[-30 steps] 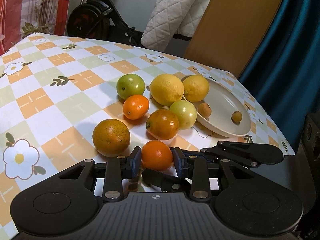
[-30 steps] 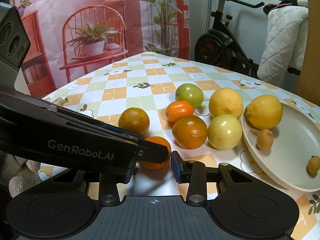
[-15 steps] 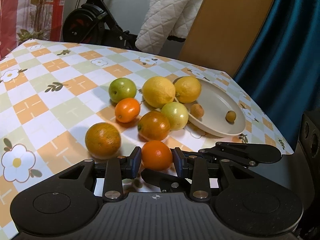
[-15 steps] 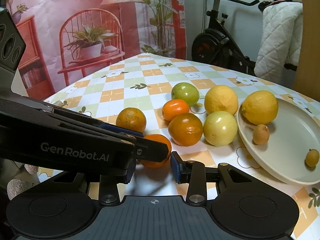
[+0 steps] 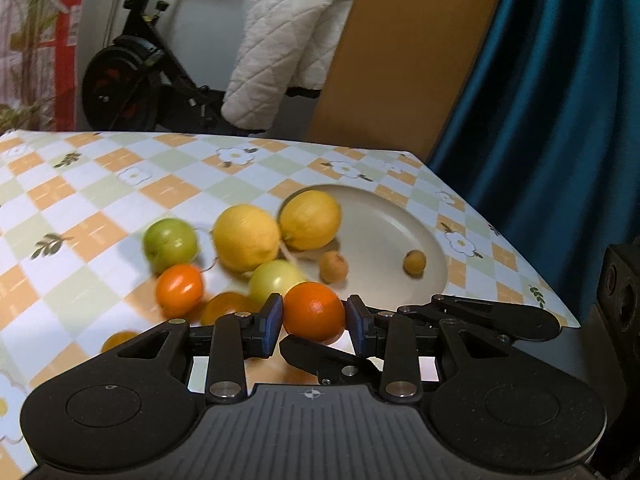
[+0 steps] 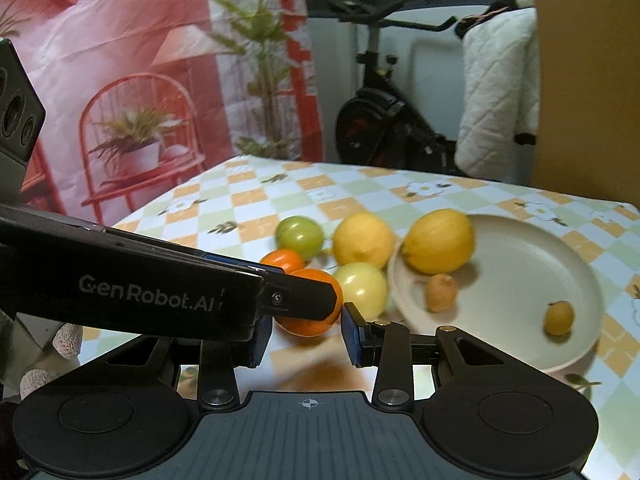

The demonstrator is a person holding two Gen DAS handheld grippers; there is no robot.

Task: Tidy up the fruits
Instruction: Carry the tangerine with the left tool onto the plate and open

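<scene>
Pinched between the blue pads of the left gripper (image 5: 314, 318): a small orange (image 5: 314, 312), seemingly clear of the checked tablecloth (image 5: 100, 208) and just short of the cream plate (image 5: 384, 224), probably on its way there with the rest of the sorting. Alongside, jaws spread and empty, the right gripper (image 6: 306, 330), crossed by the left tool's black finger, which covers the top of the orange in that view. Just short of the plate's near rim, a pale green fruit (image 5: 278, 280); left of that, a darker orange (image 5: 228, 306) and another orange (image 5: 120, 338), both mostly hidden behind the gripper body, and a small oval orange fruit (image 5: 179, 289). On the plate, two small brownish fruits (image 5: 334, 266), kind unclear, and one lemon (image 5: 310, 220). Against the plate's left rim, a second lemon (image 5: 246, 238); farther left, a green fruit (image 5: 171, 240). All blurred by motion. Beyond the plate, off the table, an exercise bike (image 5: 132, 76).
</scene>
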